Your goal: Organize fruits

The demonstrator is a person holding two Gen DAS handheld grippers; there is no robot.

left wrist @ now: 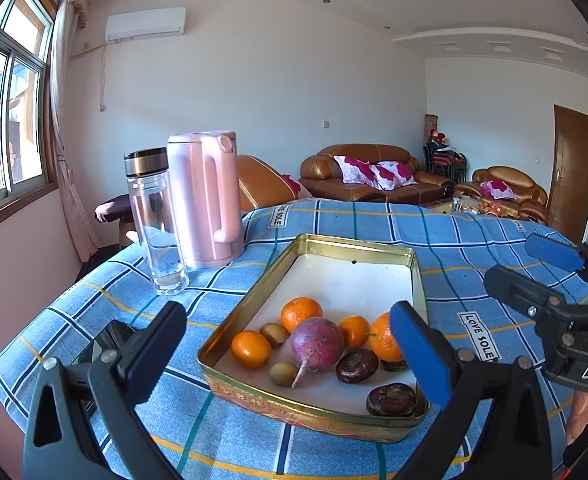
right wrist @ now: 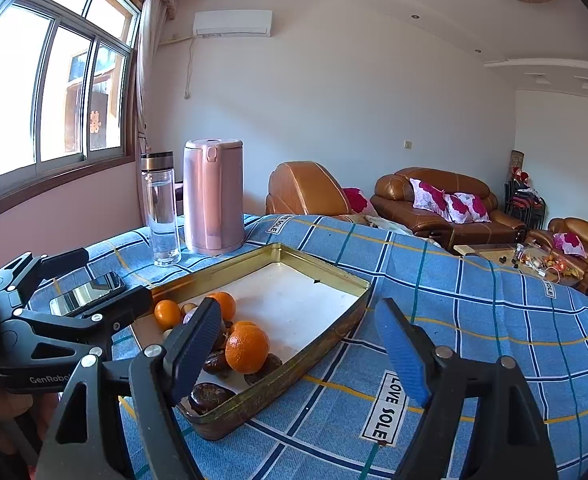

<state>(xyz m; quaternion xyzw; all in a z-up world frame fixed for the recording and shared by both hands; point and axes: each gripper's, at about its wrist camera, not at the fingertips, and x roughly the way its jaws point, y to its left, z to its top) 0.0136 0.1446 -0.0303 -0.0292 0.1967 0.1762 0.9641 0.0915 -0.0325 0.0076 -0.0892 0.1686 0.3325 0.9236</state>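
On the table draped with a blue plaid cloth [left wrist: 230, 420], a shallow rectangular gold-coloured metal tin [left wrist: 358, 245] sits near the middle, and all the fruit lies bunched at its near end. There are four round orange mandarins [left wrist: 301, 313], a purple-red round radish with a pale root [left wrist: 317, 343], two small greenish-brown kiwi-like fruits [left wrist: 283, 373] and three dark brown flattened water chestnuts [left wrist: 357, 365]; the far half of the tin shows only its white floor. The left gripper [left wrist: 290, 344] hangs over the tin's near left corner with its jaws spread wide and nothing between the pads. The right gripper [right wrist: 294, 344] hovers at the tin's near right corner, jaws wide apart and gripping nothing. Toward the far left corner of the table stand a tall pink plastic kettle [left wrist: 205, 200] and a clear glass bottle with a steel lid [left wrist: 156, 220], just beside each other. A black smartphone [right wrist: 88, 293] lies flat near the left edge.
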